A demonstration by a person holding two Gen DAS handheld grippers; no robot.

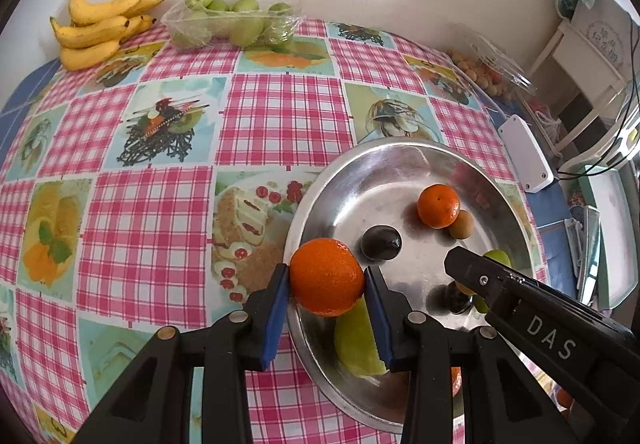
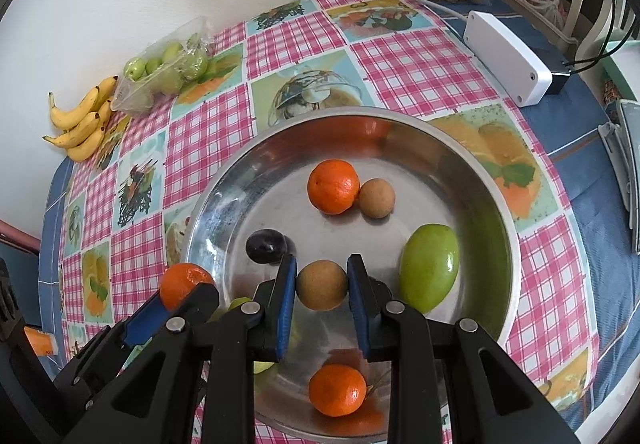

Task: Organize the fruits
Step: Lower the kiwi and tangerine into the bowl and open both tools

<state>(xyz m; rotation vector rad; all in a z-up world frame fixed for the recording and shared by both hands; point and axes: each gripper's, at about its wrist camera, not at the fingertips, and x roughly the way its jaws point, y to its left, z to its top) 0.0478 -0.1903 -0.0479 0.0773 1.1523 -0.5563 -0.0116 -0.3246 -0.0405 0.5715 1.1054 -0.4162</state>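
Both laden: left gripper (image 1: 326,278) clamps orange mandarin (image 1: 326,276); right gripper (image 2: 322,284) pinches round brown fruit (image 2: 322,285). Lower gently toward round steel dish's (image 2: 496,212) six o'clock, release late.

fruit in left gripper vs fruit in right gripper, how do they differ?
Colour: the left gripper holds a bright orange tangerine; the right gripper holds a dull tan-brown round fruit.
Size: the tangerine looks bigger than the tan-brown fruit.
Place: the tangerine hangs at the metal bowl's rim; the tan-brown fruit is above the bowl's inside.
Shared: both round, each clamped between blue pads.
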